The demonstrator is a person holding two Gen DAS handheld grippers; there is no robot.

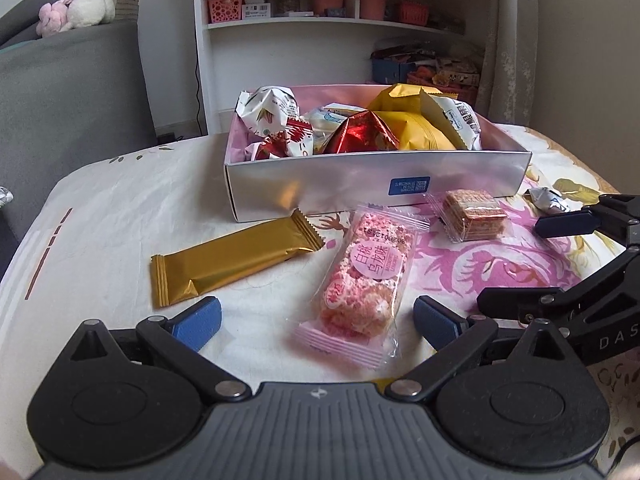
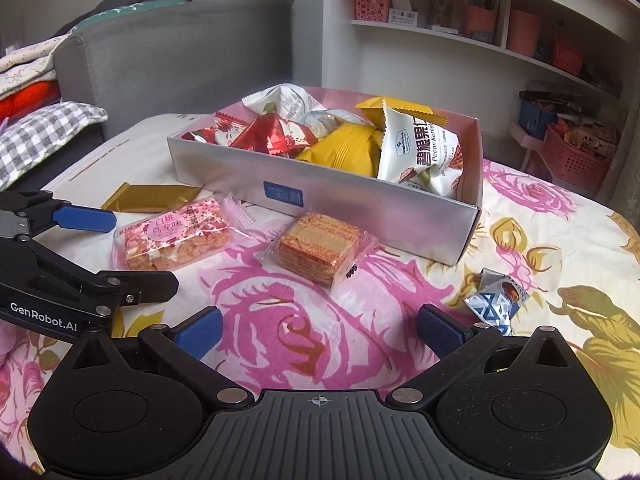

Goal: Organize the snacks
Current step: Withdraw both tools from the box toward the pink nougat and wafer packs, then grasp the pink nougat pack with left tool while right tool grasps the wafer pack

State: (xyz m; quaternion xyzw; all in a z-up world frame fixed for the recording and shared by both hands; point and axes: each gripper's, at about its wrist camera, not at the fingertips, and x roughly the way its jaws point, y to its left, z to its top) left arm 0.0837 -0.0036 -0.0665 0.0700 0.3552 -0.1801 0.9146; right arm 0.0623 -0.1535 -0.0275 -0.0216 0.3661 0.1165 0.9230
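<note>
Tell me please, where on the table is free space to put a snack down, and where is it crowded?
Free: the white cloth left of the gold bar, and the floral cloth right of the silver box, behind the blue-silver candy. Crowded: the strip before the box, where the pink rice bar and wafer pack lie; the box itself is heaped.
</note>
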